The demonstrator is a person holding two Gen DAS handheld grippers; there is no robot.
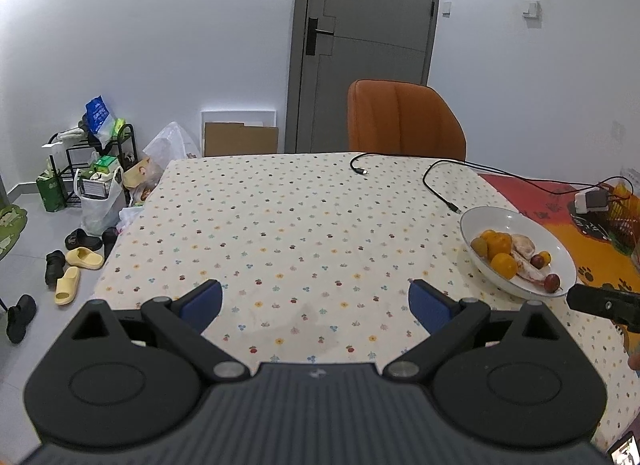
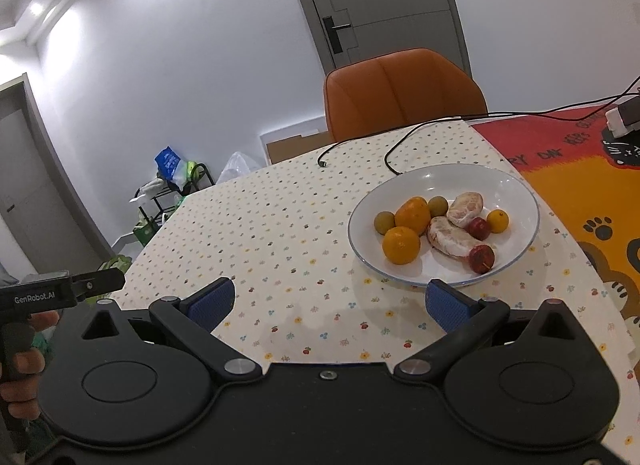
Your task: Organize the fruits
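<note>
Left gripper (image 1: 315,302): jaws spread wide, nothing between the blue pads, held above the bare middle of the desk (image 1: 280,225), which carries a dotted floral cloth. Right gripper (image 2: 330,305): jaws likewise spread and empty, its right pad just beside the near rim of the white bowl (image 2: 516,193).

The bowl sits on the right part of the dotted cloth, near the edge of an orange and red mat (image 2: 580,185). Contents: two oranges (image 2: 401,245) touching each other, two small green-brown fruits (image 2: 384,222), two peeled pale citrus segments (image 2: 450,241), two small red fruits (image 2: 481,259), and one small yellow fruit (image 2: 498,221). All the fruit lies inside the bowl.

Two black cables (image 1: 440,189) lie on the desk behind the bowl. An orange chair (image 1: 404,121) stands at the far side. In the right wrist view, a hand (image 2: 20,369) grips the handle of the left gripper at the left edge.
</note>
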